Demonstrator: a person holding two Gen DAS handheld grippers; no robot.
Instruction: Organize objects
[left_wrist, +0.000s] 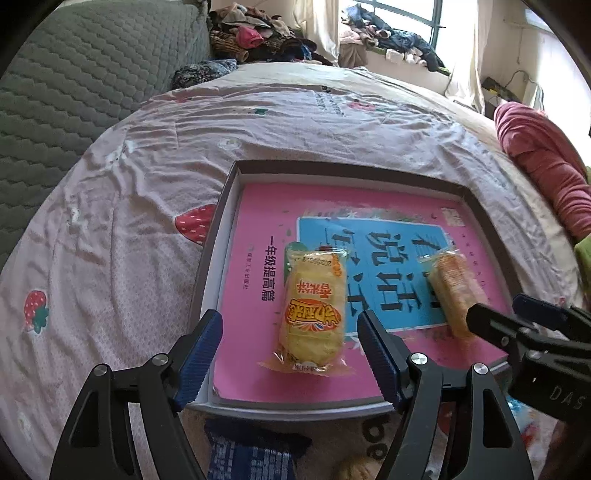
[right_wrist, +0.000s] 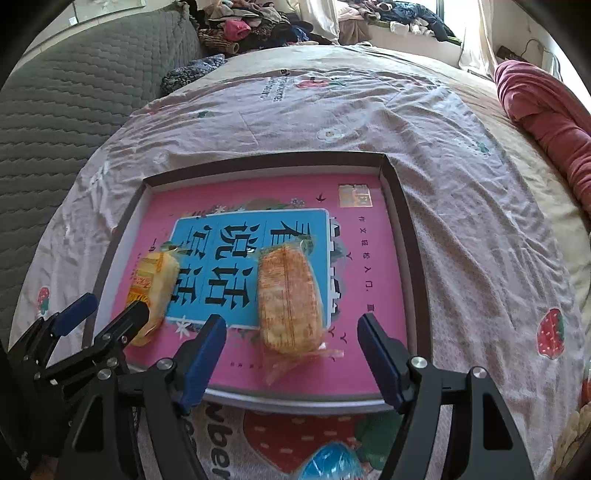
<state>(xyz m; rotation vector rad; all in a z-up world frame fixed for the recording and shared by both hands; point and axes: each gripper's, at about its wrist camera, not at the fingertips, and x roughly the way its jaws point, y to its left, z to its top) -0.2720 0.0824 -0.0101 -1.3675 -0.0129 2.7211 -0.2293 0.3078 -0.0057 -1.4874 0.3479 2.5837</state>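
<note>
- A shallow box (left_wrist: 214, 266) lies on a bed covered with a strawberry-print sheet (left_wrist: 122, 229); inside the box a pink book (left_wrist: 255, 229) covers nearly the whole bottom.
- Two wrapped snack cakes lie on the book cover, side by side and apart: the yellow snack pack (left_wrist: 314, 306) on the left, the orange snack pack (right_wrist: 288, 299) on the right.
- The left gripper (left_wrist: 290, 347) hangs above the near end of the yellow pack. Its jaws stand wide on both sides of the pack and do not touch it, so it holds nothing.
- The right gripper (right_wrist: 291, 350) is the same over the orange pack: jaws apart, pads clear of the wrapper, nothing held.
- I judge both packs to be light and soft, a cake inside thin shiny film. The film is probably slippery and crinkles, and the cake can be crushed by a hard squeeze.
- The best hold seems to be across the short width, at the middle of the body, with gentle pressure. The flat sealed ends are thin and may slip out.
- More small packets lie on the sheet near the front edge of the box, a blue packet (right_wrist: 328, 463) among them; they are only partly visible.
</note>
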